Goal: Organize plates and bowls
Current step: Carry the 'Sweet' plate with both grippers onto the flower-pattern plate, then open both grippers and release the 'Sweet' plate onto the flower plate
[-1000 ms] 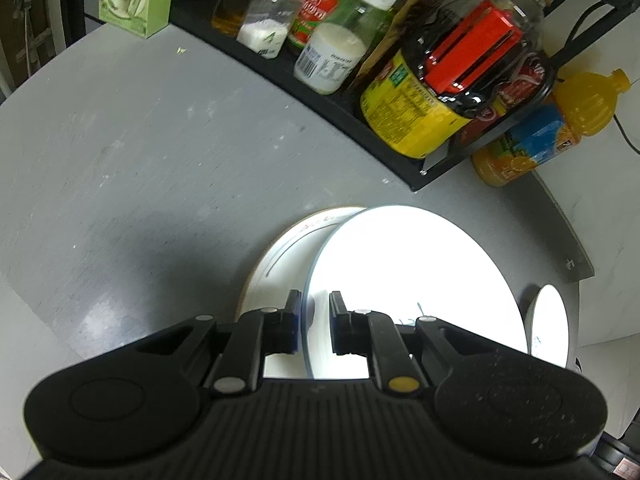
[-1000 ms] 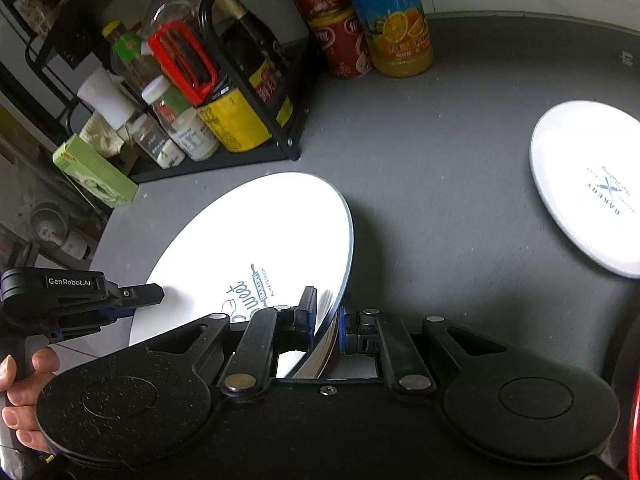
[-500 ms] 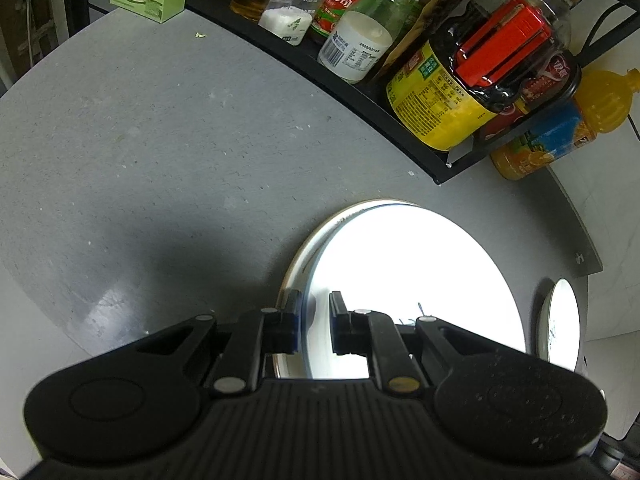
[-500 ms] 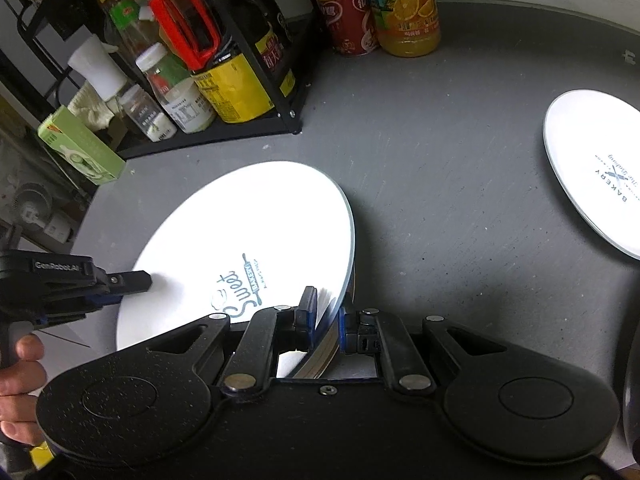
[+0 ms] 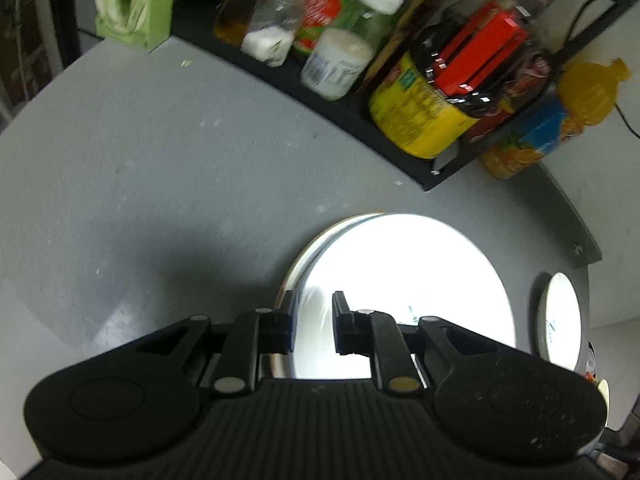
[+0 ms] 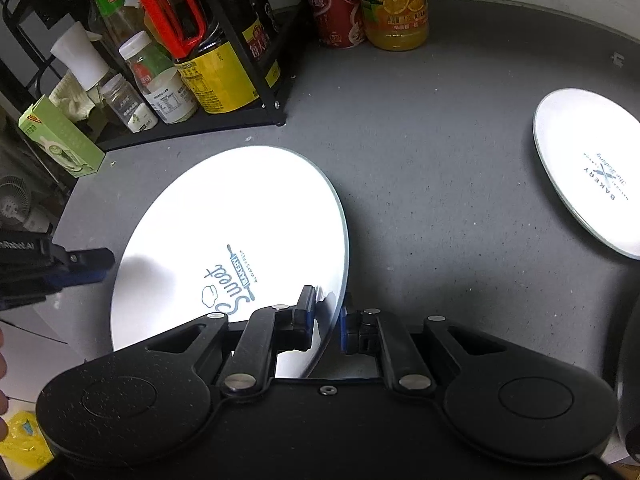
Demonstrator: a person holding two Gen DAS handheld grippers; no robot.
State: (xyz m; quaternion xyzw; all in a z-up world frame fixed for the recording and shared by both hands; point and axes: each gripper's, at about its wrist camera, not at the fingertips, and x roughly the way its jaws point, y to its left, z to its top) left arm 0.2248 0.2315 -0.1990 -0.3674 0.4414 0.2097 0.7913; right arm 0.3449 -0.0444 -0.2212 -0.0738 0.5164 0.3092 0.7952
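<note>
A large white plate (image 6: 240, 216) printed "Sweet" lies on a second plate whose rim (image 5: 304, 256) shows just past its left side. My right gripper (image 6: 326, 312) is shut on the top plate's near rim, one pad over it and one under. My left gripper (image 5: 314, 308) is at the opposite rim, and its jaws are opening. The bright plate (image 5: 408, 272) shows in the gap, and the pads stand off it. From the right wrist view the left gripper (image 6: 96, 268) ends right at the plate's edge. A smaller white plate (image 6: 592, 168) lies alone to the right.
A black wire rack (image 6: 192, 64) full of bottles and jars stands behind the plates, with a green box (image 6: 60, 140) at its left end. A red can (image 6: 336, 12) and an orange juice bottle (image 6: 396, 4) stand at the back. The grey table edge (image 5: 580, 248) runs close.
The top plate has come down level and slid over the lower plate, which is now almost covered. The left jaws have spread wider. The right grip is unchanged.
</note>
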